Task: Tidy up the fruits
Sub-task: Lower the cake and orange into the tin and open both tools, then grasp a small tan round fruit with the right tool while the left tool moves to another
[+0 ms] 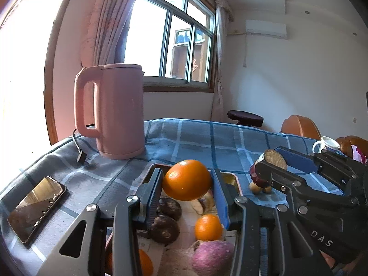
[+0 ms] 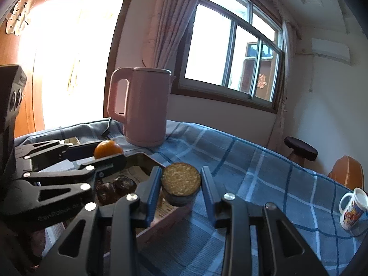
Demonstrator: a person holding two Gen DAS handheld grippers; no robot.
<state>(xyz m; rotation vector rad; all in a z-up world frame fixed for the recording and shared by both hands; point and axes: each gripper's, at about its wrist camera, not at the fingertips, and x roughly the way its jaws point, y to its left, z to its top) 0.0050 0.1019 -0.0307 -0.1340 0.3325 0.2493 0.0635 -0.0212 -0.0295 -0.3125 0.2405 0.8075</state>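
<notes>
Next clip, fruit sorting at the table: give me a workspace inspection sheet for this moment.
Surface: blue plaid tablecloth.
Job's things: tray holding a small orange, dark fruits and a purple fruit.
Clutter: pink kettle, phone, mug.
Grippers: left gripper holds a large orange; right gripper holds a cut dark fruit.
Cables: kettle cord on the cloth.
Surroundings: window, curtain, stool.
</notes>
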